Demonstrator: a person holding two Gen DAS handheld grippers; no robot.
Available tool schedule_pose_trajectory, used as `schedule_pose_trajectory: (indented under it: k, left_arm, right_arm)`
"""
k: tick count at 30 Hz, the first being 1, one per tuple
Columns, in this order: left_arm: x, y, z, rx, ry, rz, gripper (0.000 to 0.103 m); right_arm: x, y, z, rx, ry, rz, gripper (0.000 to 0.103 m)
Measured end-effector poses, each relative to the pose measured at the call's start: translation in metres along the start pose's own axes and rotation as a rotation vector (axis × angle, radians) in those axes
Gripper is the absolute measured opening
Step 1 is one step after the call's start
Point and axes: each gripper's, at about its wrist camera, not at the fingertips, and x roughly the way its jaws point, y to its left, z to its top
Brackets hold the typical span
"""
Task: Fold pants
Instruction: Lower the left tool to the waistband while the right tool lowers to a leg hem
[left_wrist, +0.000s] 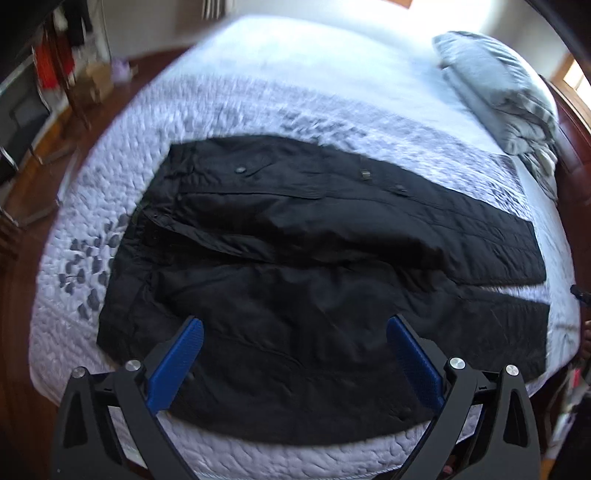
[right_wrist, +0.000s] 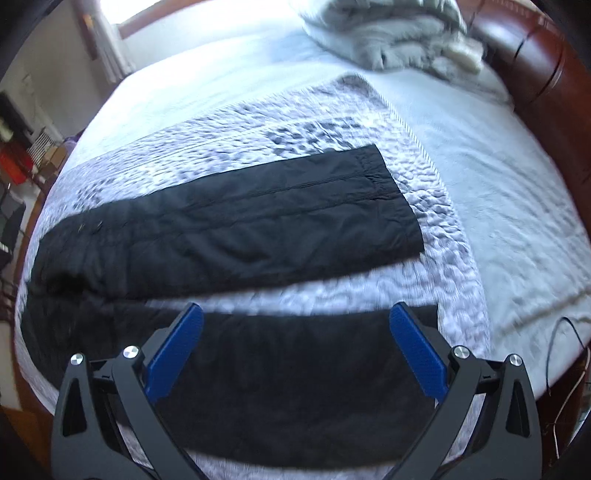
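Black pants (left_wrist: 295, 258) lie spread flat on a white quilted bedspread (left_wrist: 74, 206), waist to the left, two legs running right with a strip of quilt between them. My left gripper (left_wrist: 295, 325) hovers open above the near leg's thigh area, blue pads (left_wrist: 177, 365) wide apart, nothing between them. In the right wrist view the same pants (right_wrist: 229, 225) show their two leg ends; the far leg's hem sits at the right. My right gripper (right_wrist: 295, 317) hangs open over the near leg close to its hem, holding nothing.
A pile of grey folded bedding (left_wrist: 498, 96) lies at the head of the bed (right_wrist: 498, 192), by a dark red wooden headboard (right_wrist: 535, 62). Wooden floor and cluttered furniture (left_wrist: 48, 92) lie left. A thin cable (right_wrist: 569, 339) hangs off the bed's right edge.
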Motion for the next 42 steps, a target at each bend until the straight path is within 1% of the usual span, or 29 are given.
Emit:
schedule_pose_trajectory:
  k: [1,2,3,4,5,8,9,11,12,15,18,21,25,28,29,31,32,34,36,37,38,39,41,42]
  left_arm:
    - [0.011,0.014,0.013,-0.031,0.031,-0.004,0.099]
    - [0.028,0.034,0.034,-0.078,0.082,-0.014,0.099]
    - [0.041,0.047,0.047,-0.117,0.112,-0.032,0.099]
    - [0.052,0.059,0.057,-0.156,0.138,-0.049,0.099]
    - [0.069,0.076,0.073,-0.212,0.171,-0.062,0.099]
    - [0.099,0.108,0.100,-0.288,0.205,-0.027,0.099]
    - [0.106,0.116,0.107,-0.304,0.206,-0.023,0.099]
    - [0.120,0.127,0.120,-0.330,0.204,-0.028,0.099]
    - [0.126,0.130,0.125,-0.341,0.201,-0.043,0.099]
    - [0.138,0.133,0.140,-0.358,0.212,-0.063,0.099]
    - [0.147,0.133,0.151,-0.350,0.237,-0.059,0.099]
    - [0.151,0.129,0.162,-0.321,0.238,-0.061,0.099]
    - [0.161,0.124,0.170,-0.282,0.250,-0.035,0.099]
    - [0.171,0.121,0.173,-0.262,0.262,-0.019,0.099]
    - [0.173,0.119,0.175,-0.248,0.264,-0.004,0.099]
    - [0.175,0.120,0.180,-0.260,0.264,0.002,0.099]
    - [0.175,0.121,0.184,-0.294,0.258,-0.014,0.099]
    - [0.167,0.129,0.192,-0.354,0.224,-0.069,0.099]
    - [0.163,0.136,0.197,-0.372,0.224,-0.109,0.099]
    - [0.165,0.138,0.198,-0.376,0.237,-0.115,0.099]
    - [0.167,0.139,0.200,-0.377,0.256,-0.111,0.096]
    - [0.166,0.140,0.202,-0.378,0.266,-0.109,0.095]
    - [0.159,0.143,0.205,-0.363,0.268,-0.138,0.095]
    - [0.154,0.143,0.206,-0.342,0.272,-0.172,0.095]
  right_arm:
    - [0.023,-0.018,0.028,0.034,0.052,0.014,0.101]
    - [0.040,-0.030,0.047,0.055,0.088,0.016,0.101]
    - [0.053,-0.037,0.058,0.066,0.112,0.013,0.101]
    - [0.074,-0.050,0.077,0.078,0.152,0.001,0.101]
    - [0.088,-0.059,0.090,0.092,0.166,-0.013,0.101]
    - [0.118,-0.076,0.114,0.101,0.191,-0.029,0.101]
    - [0.130,-0.079,0.122,0.097,0.197,-0.023,0.101]
    - [0.147,-0.077,0.134,0.072,0.210,-0.009,0.101]
    - [0.153,-0.075,0.140,0.061,0.211,-0.013,0.101]
    - [0.171,-0.070,0.156,0.021,0.204,-0.019,0.101]
    - [0.190,-0.066,0.167,-0.005,0.230,-0.016,0.101]
    - [0.204,-0.061,0.172,-0.029,0.240,-0.065,0.101]
    - [0.222,-0.055,0.171,-0.073,0.264,-0.141,0.101]
    - [0.226,-0.055,0.171,-0.064,0.268,-0.154,0.101]
    - [0.226,-0.057,0.173,-0.052,0.269,-0.150,0.101]
    - [0.226,-0.060,0.175,-0.046,0.265,-0.151,0.101]
    - [0.225,-0.062,0.177,-0.046,0.265,-0.152,0.101]
    - [0.224,-0.061,0.177,-0.060,0.259,-0.156,0.101]
    - [0.224,-0.060,0.178,-0.078,0.257,-0.164,0.101]
    - [0.222,-0.062,0.179,-0.081,0.259,-0.164,0.101]
    - [0.224,-0.061,0.180,-0.077,0.260,-0.158,0.101]
    - [0.224,-0.061,0.178,-0.072,0.259,-0.153,0.101]
    - [0.226,-0.062,0.178,-0.068,0.259,-0.139,0.101]
    - [0.227,-0.062,0.178,-0.069,0.259,-0.134,0.101]
